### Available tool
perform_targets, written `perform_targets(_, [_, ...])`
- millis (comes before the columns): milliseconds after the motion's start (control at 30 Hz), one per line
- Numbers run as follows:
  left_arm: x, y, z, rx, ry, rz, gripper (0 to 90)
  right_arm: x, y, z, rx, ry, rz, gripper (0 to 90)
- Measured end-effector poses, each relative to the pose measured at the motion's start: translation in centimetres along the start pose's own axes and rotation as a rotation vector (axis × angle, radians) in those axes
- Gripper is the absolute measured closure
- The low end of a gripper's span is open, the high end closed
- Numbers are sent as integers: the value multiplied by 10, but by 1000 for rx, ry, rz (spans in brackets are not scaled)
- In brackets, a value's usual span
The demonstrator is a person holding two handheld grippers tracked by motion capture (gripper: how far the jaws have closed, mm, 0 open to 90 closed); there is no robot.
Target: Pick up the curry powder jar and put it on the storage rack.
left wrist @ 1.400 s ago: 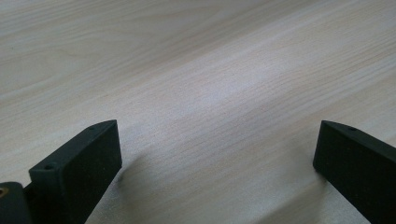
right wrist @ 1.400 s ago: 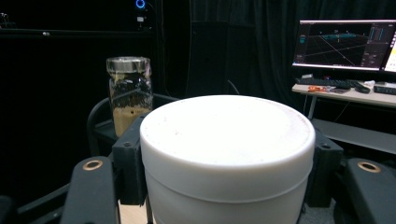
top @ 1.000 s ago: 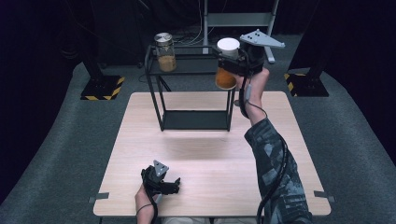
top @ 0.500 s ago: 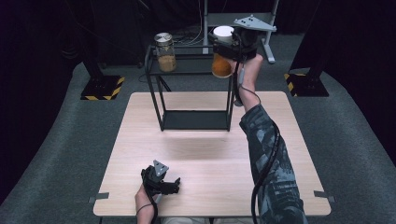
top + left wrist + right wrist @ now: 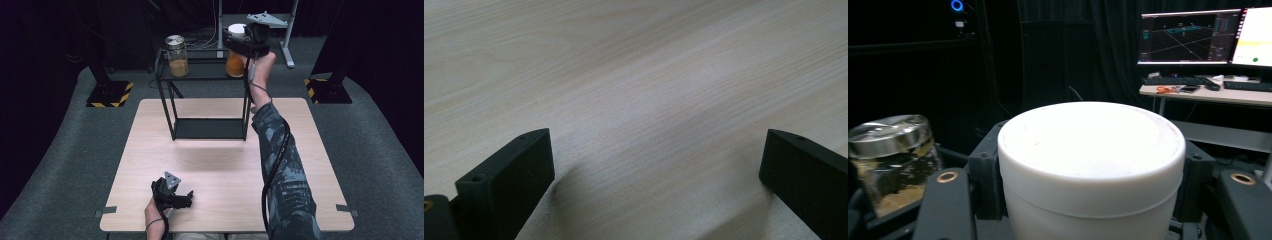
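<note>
White-lidded jar (image 5: 235, 50) of orange contents clamped in right gripper (image 5: 243, 40) jaws at rack (image 5: 207, 75) top shelf, 1 o'clock corner, likely being set beside metal-lidded jar (image 5: 176, 55). Left gripper (image 5: 176, 196) idle on tabletop (image 5: 220, 160), 6 o'clock, jaws apart, empty.

A pale wooden counter (image 5: 220, 165) with fine straight grain and a smooth matt finish is seen. A black metal-framed shelf rack (image 5: 172, 107) looks matt. A clear glass jar with a shiny silver metal lid (image 5: 176, 55) is glossy. A smooth white plastic lid, faintly speckled and matt (image 5: 1091, 150), is clamped between the matt black plastic jaws of the right hand-held gripper (image 5: 239, 39). Grey carpet-like floor (image 5: 65, 140) appears rough.
</note>
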State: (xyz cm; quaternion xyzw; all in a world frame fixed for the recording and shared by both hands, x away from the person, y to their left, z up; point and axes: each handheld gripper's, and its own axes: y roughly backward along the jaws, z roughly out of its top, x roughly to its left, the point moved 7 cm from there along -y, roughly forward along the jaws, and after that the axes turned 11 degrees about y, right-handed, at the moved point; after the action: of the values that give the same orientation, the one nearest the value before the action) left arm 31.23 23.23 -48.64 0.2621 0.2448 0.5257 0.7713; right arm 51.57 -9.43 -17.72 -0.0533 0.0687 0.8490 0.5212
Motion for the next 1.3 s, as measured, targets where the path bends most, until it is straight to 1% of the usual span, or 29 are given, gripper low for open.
perform_targets(100, [0,0,0,0,-2,0,4,0,-5,-4,0,7,-22,330])
perform_targets(167, [0,0,0,0,-2,-2,4,-2,-7,-6,-9,-1,-23,330])
perform_targets(267, [0,0,0,1,-2,-2,4,-2,-9,-8,-15,12,-35,331])
perform_targets(367, [0,0,0,0,-3,-2,4,-2,-11,-10,-25,16,-38,331])
perform_targets(467, [0,0,0,0,-3,-2,3,0,-14,-10,-31,38,-43,331])
perform_targets(600, [0,0,0,2,-2,-4,3,3,-17,-9,-22,55,-53,331])
perform_targets(700, [0,0,0,1,-3,-4,3,3,-18,-10,-27,48,-53,331])
perform_targets(767, [0,0,0,1,-3,-4,3,1,-18,-11,-33,21,-46,331])
perform_targets(800, [0,0,0,1,-4,-4,3,1,-18,-13,-41,15,-46,332])
perform_targets(1133, [0,0,0,1,-4,-4,3,2,-16,-14,-42,21,-51,330])
perform_targets(1300, [0,0,0,1,-3,-4,3,1,-16,-13,-39,19,-42,328])
